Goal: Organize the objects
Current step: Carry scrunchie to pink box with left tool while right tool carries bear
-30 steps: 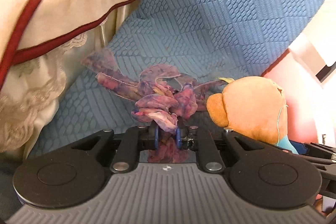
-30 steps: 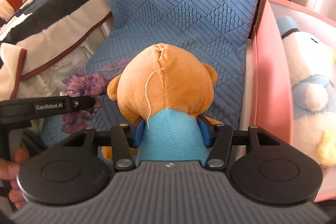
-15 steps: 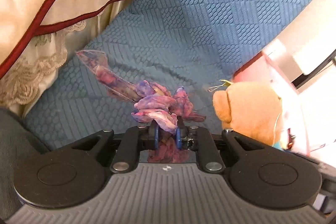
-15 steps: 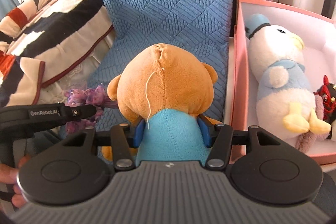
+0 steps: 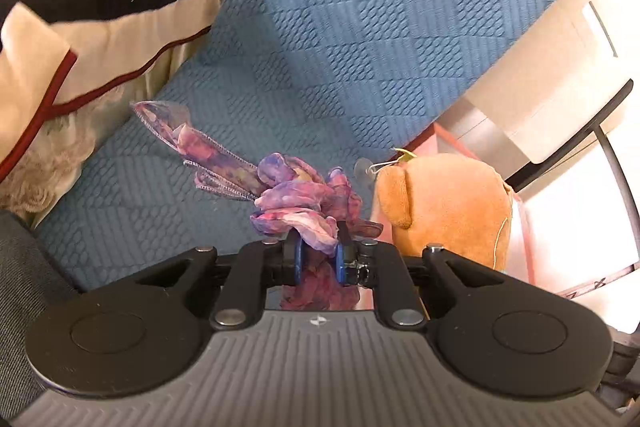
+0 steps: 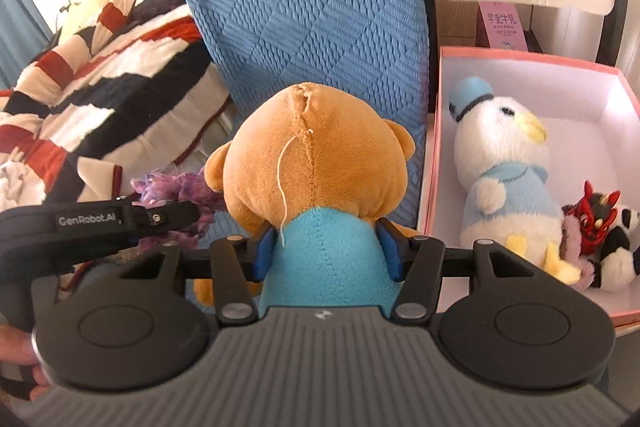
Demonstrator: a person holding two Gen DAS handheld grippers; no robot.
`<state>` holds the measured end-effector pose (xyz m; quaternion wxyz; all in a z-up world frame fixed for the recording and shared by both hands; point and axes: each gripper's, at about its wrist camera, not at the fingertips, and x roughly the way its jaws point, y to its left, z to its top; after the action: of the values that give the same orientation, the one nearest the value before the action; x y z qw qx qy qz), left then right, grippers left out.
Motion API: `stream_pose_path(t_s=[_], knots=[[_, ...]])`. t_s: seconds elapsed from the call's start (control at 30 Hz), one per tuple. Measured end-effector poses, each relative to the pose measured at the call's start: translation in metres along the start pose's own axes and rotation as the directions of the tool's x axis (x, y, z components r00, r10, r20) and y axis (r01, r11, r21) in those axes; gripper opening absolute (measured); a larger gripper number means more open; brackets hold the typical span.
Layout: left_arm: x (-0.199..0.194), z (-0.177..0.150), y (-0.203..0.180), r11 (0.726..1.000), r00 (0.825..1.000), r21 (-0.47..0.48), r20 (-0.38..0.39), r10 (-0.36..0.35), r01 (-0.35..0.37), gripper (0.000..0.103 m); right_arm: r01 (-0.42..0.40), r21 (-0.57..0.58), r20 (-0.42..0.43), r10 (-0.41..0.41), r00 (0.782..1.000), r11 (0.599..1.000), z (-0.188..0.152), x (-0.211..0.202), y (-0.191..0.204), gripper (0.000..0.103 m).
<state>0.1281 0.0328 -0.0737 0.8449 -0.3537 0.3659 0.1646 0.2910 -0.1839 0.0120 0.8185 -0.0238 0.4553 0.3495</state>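
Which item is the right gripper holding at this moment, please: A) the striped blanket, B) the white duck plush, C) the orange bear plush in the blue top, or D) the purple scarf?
C: the right gripper has its blue pads pressed on either side of the orange bear plush, at its blue top.

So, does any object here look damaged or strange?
Yes: the brown plush bear in the right gripper has a puckered seam up the back of its head, with a loose white thread hanging from it.

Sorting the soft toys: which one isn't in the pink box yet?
The orange bear in the blue top, clamped in the right claw. The white duck and small black-and-red toy already lie in the pink box.
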Motion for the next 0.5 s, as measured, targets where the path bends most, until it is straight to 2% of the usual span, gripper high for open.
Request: stream_pose_path(t_s=[0.2, 0.5], knots=[[-0.011, 0.009, -0.046, 0.999, 0.999, 0.028, 0.013, -0.037, 0.036, 0.018, -0.011, 0.013, 0.030, 0.011, 0.999, 1.000, 0.023, -0.025, -0.015, 0.057], [-0.010, 0.026, -0.114, 0.990, 0.992, 0.077, 0.031, -0.122, 0.119, 0.018, 0.030, 0.043, 0.111, -0.035, 0.993, 0.999, 0.051, -0.061, -0.049, 0.057]])
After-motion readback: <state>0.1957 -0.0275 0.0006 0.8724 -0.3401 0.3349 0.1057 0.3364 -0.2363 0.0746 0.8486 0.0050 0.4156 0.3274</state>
